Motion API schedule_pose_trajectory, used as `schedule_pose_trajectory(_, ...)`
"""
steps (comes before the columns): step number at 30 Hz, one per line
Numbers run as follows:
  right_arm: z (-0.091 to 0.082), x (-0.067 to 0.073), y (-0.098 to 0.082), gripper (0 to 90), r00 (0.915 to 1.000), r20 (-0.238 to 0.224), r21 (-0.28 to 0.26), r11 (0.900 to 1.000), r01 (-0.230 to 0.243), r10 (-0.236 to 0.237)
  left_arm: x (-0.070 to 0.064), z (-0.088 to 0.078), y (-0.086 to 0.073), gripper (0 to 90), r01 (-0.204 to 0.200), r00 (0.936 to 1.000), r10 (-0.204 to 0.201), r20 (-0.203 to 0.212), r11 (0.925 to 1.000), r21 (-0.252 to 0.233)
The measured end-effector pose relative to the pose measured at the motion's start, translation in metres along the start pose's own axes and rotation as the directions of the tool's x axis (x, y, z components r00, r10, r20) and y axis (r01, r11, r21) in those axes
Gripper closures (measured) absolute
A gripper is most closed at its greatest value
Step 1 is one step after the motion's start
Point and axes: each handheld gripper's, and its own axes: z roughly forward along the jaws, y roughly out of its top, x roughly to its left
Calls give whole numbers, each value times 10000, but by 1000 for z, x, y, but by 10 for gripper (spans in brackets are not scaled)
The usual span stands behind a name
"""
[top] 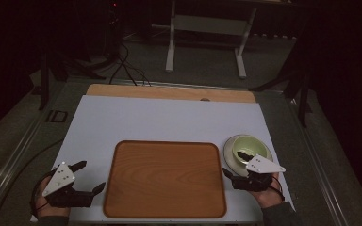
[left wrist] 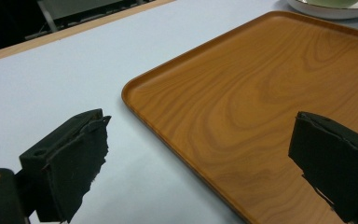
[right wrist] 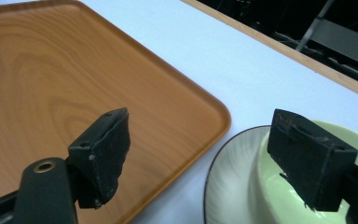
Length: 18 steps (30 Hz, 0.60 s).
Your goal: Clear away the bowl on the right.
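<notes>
Worktop (top: 122,122): tray (top: 165,179) centre; bowl (top: 250,147) on plate (top: 229,153) right. Left tool (top: 88,176), right tool (top: 234,163): both released, empty.

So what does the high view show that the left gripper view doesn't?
Only the high view takes in both hands, the right tongs open over the bowl, the whole plate, and the floor and table legs beyond. Only the left gripper view shows the left tongs' black pads close up, spread wide, and the tray's wood grain. Both show the tray, the white mat and the plate's rim.
</notes>
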Motion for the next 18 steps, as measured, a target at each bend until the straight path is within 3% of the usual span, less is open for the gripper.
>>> schedule_pose_trajectory(9,-2,-14,-5,157,9987,486,289,9994,-183,169,0,0,0,44,37,10000,-37,-21,10000,-19)
schedule_pose_trajectory(18,-1,-24,-14,222,9986,510,805,9966,-148,107,1,-1,0,44,12,10000,-12,-45,10000,-38)
